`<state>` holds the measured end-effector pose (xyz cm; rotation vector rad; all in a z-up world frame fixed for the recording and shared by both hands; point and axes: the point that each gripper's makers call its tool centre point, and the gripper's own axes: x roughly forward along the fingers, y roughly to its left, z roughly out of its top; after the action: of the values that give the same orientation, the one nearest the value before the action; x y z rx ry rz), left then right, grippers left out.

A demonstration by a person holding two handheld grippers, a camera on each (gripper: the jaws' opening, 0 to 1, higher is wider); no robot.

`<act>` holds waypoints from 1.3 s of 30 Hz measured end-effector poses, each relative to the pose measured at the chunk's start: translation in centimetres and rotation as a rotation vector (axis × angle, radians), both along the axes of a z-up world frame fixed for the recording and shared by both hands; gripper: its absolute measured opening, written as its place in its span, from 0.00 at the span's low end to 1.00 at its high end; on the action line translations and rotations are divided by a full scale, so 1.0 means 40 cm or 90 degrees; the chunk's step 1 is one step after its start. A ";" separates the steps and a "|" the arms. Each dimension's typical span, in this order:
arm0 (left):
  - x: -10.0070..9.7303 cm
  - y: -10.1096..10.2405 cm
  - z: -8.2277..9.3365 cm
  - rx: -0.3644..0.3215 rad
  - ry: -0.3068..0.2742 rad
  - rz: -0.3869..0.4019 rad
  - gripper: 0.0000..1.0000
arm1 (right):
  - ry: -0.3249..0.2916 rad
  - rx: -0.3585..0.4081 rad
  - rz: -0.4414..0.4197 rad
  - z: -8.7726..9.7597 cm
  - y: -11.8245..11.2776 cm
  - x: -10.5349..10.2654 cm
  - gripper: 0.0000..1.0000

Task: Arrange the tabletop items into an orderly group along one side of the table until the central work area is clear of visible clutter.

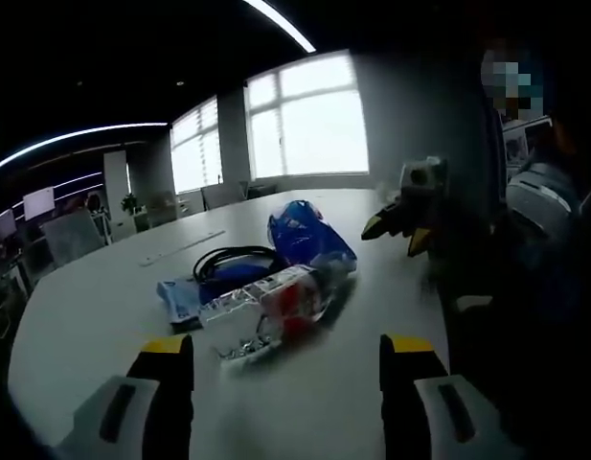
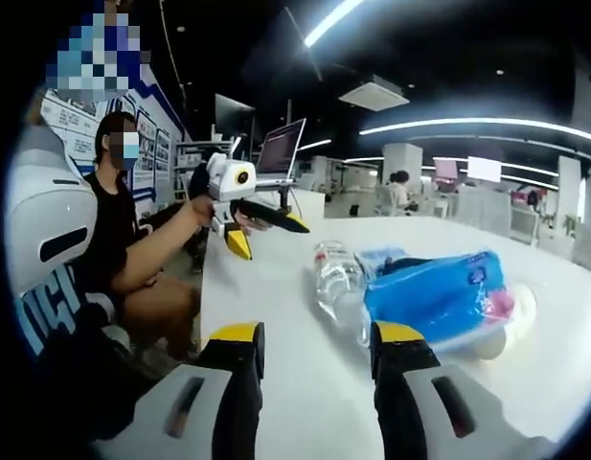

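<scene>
1. Large bright windows (image 1: 309,120) stood at the upper centre of the left gripper view, behind the far end of the white table.
2. Office chairs (image 1: 70,235) stood at the left of that view, near the table's edge.
3. A potted plant (image 1: 130,203) showed small at the left, beside a pillar.
4. Long ceiling light strips (image 2: 467,125) ran across the upper right of the right gripper view.
5. A tilted monitor (image 2: 281,149) stood at the upper centre of that view.
6. A seated person in a black shirt (image 2: 113,230) was at the left.
7. A ceiling air unit (image 2: 374,94) hung at the top centre.
</scene>
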<state>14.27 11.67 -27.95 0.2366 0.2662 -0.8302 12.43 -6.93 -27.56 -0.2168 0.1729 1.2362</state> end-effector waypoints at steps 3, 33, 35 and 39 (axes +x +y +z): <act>0.004 -0.002 -0.002 0.000 0.002 -0.001 0.78 | 0.001 -0.007 0.004 -0.007 0.007 -0.001 0.40; 0.035 -0.011 0.006 0.005 0.002 -0.013 0.77 | 0.015 -0.023 0.025 -0.033 0.055 0.003 0.37; 0.037 -0.010 0.009 0.007 0.002 -0.014 0.77 | 0.013 -0.025 0.025 -0.035 0.057 0.005 0.36; 0.045 -0.011 0.012 0.010 0.002 -0.014 0.77 | 0.014 -0.028 0.023 -0.041 0.064 0.011 0.35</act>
<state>16.07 11.23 -27.49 0.2543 0.2730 -0.8510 12.86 -4.39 -29.21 -0.2457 0.2158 1.2724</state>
